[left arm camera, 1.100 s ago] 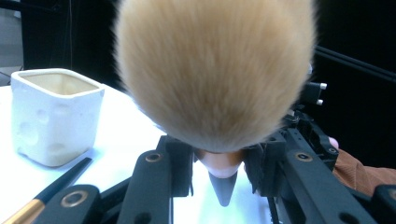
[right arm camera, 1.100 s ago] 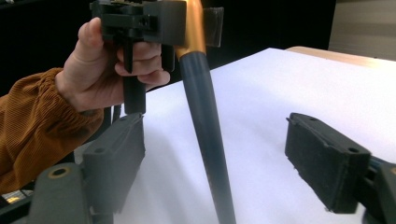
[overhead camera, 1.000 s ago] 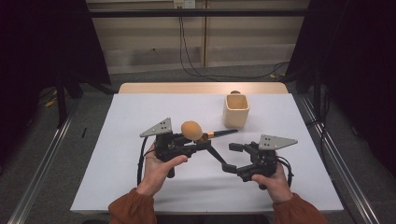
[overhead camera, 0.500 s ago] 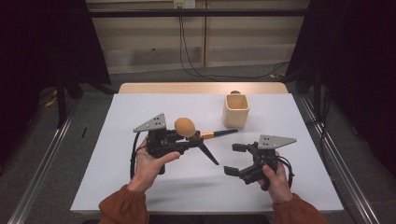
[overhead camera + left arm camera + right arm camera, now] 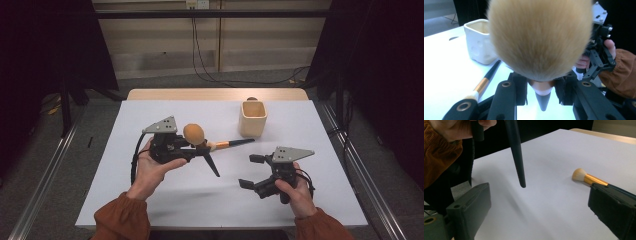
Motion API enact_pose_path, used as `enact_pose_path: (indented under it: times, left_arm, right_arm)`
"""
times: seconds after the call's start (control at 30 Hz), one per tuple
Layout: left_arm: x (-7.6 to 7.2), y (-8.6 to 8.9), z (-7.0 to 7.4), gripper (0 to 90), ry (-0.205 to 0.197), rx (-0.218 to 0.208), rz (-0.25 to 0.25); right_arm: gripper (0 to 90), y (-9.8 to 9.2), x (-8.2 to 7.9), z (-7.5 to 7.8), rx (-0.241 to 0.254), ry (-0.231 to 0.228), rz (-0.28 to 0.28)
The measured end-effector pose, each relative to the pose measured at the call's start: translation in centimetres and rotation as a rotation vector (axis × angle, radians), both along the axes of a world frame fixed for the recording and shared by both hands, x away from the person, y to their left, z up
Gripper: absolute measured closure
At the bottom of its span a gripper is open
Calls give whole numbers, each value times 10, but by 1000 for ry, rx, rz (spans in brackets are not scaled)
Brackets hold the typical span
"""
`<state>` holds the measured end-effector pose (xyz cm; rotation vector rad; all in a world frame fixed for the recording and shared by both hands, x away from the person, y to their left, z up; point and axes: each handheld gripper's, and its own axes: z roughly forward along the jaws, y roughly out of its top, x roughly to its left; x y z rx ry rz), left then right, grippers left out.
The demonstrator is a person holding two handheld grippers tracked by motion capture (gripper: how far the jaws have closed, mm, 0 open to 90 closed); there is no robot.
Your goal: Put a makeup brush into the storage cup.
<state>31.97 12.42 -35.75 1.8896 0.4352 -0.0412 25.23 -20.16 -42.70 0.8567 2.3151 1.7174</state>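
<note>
now the left gripper (image 5: 192, 150) clamps the big fluffy brush (image 5: 194, 134) above the table (image 5: 310, 200); right gripper (image 5: 253, 171), jaws just opened wide, holds nothing, small brush (image 5: 232, 144) lying near the cup (image 5: 253, 119).

Large powder brush (image 5: 194, 134): a rounded, dense head of tan-orange bristles above a pale collar and a black handle that tapers to a blunt point. It is lifted off the table, gripped near the collar, with the head at 10 o'clock and the handle tip slanting down towards 4 o'clock, clear of the surface. Small brush (image 5: 231, 144): a short cream bristle tuft, a gold ferrule and a slim black handle. It lies flat on the white tabletop, tuft at 8 o'clock and handle end at 2 o'clock, just beside the large brush.
</note>
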Motion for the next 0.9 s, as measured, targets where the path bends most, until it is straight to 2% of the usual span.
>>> enact_pose_path:
  times: [0.07,0.17,0.27,0.33,0.47,0.6,0.67,0.73,0.9]
  left_arm:
    - [1,-1,1,660,4,18,-6]
    - [2,-3,2,661,6,51,-9]
    - [2,-7,0,661,15,93,-13]
    - [3,-10,-3,661,23,119,-9]
    - [3,-17,-4,661,30,134,-34]
    - [2,-23,-3,660,30,158,-48]
    - [2,-26,-2,660,29,168,-52]
    - [1,-28,-3,660,32,163,-57]
    - [-2,-35,-6,660,37,159,-71]
  right_arm:
    - [44,1,0,0,1,0,3]
    - [42,5,1,-2,1,-34,12]
    - [38,10,1,-5,14,2,63]
    - [37,14,1,-7,9,4,75]
    - [30,20,2,-8,10,5,72]
    - [22,27,5,-7,-1,7,97]
    - [24,32,7,-5,-16,2,88]
    - [25,36,9,-4,-18,6,81]
    - [39,47,12,-4,-6,10,108]
